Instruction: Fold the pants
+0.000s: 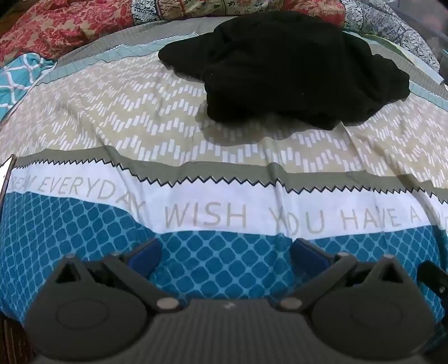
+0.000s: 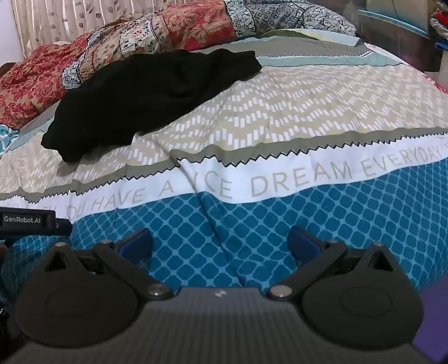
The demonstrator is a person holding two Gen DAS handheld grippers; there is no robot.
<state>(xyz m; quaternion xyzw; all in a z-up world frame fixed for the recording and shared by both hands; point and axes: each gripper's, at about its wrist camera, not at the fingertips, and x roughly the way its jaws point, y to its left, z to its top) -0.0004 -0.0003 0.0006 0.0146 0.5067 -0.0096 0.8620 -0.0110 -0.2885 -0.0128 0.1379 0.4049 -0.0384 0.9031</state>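
Note:
Black pants [image 1: 291, 70] lie in a crumpled heap on the far part of the bed; the right wrist view has the same heap of pants [image 2: 151, 95] at upper left. My left gripper [image 1: 225, 252] hovers over the blue diamond band of the bedspread [image 1: 224, 268], well short of the pants, jaws wide open with nothing between the blue pads. My right gripper [image 2: 219, 242] hangs likewise over the blue band, open and empty, to the right of the pants. The other gripper's body [image 2: 28, 221] shows at the left edge of the right wrist view.
A patterned bedspread [image 2: 308, 112] covers the bed, with a beige zigzag zone, a white lettered stripe and a blue band. A bunched red and floral quilt [image 2: 126, 42] lies along the far side. A curtain [image 2: 56, 22] hangs behind. Dark furniture [image 2: 392, 33] stands at upper right.

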